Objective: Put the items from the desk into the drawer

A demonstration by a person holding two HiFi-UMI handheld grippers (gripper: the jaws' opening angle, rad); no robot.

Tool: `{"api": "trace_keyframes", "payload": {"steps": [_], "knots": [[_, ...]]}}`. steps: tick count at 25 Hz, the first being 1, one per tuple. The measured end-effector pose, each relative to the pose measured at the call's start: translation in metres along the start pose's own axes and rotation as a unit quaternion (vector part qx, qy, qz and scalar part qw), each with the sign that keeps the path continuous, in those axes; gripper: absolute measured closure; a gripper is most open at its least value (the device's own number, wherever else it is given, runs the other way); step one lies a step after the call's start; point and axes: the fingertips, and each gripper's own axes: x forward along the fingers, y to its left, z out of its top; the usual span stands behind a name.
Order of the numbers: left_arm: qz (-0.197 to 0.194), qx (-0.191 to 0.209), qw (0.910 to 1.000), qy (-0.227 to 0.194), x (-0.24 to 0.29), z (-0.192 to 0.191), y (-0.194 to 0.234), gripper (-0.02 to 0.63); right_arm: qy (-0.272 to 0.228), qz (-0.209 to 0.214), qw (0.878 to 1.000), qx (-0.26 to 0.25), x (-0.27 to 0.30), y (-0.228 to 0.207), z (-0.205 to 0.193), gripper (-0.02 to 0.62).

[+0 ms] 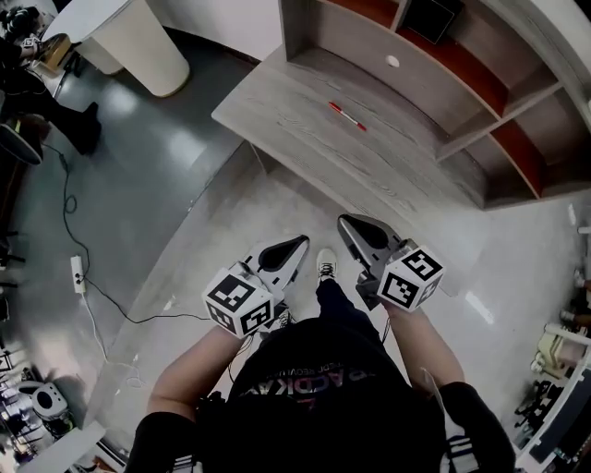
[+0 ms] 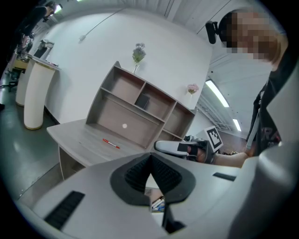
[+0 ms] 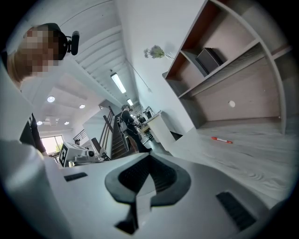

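A red pen (image 1: 347, 116) lies alone on the grey wood desk (image 1: 277, 111), in front of its shelf unit; it also shows as the pen (image 2: 110, 143) in the left gripper view and the pen (image 3: 221, 139) in the right gripper view. I cannot see a drawer in any view. My left gripper (image 1: 300, 242) and right gripper (image 1: 346, 222) are held side by side near my body, well short of the desk's front edge. Both are shut with nothing between the pads, as at the left gripper (image 2: 150, 157) and right gripper (image 3: 150, 157).
The shelf unit holds a dark flat object (image 1: 432, 14) in an upper compartment. A white rounded stand (image 1: 138, 42) is left of the desk. A power strip (image 1: 78, 272) and its cable lie on the floor at left. My shoe (image 1: 325, 263) is between the grippers.
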Motion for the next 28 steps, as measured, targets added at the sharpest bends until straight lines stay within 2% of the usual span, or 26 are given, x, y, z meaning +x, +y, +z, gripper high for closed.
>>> {"api": "trace_keyframes", "payload": {"steps": [7,22,28], "knots": [[0.012,-0.001,0.9999,0.000,0.037,0.016,0.016,0.601,0.022,-0.025,0.999,-0.008,0.014,-0.060,0.016,0.578],[0.045,-0.016,0.9986,0.022,0.085,0.019,0.054,0.601,0.064,-0.069,0.995,-0.026,0.061,-0.169,0.033,0.576],[0.050,-0.027,0.9979,0.031,0.104,0.015,0.064,0.601,0.099,-0.083,0.991,-0.031,0.080,-0.211,0.029,0.574]]}}
